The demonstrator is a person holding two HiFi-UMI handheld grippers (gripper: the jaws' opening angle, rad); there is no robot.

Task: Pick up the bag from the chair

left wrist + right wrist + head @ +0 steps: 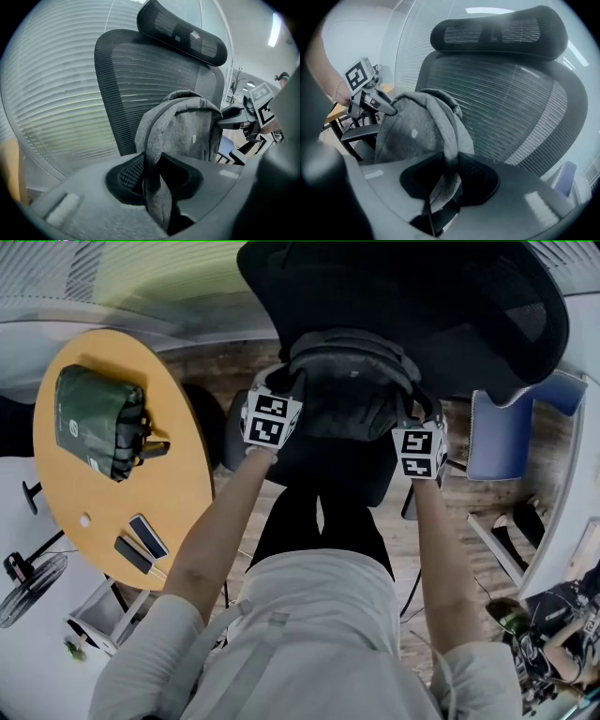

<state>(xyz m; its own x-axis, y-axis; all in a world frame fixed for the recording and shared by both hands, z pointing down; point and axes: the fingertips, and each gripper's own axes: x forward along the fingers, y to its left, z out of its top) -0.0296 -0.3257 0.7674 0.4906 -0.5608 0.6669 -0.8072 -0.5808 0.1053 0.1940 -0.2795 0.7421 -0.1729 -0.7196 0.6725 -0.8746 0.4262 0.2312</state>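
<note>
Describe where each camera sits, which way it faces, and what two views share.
Head view: on the person's head, looking steeply down at the grey backpack on the office chair; forearms, left gripper, right gripper show.
Left gripper view: on the left gripper, facing the chair back; jaws shut on a backpack strap.
Right gripper view: on the right gripper, facing likewise; jaws shut on a strap; left hand shows.
Shared: both gripper views show the backpack and the opposite gripper.
</note>
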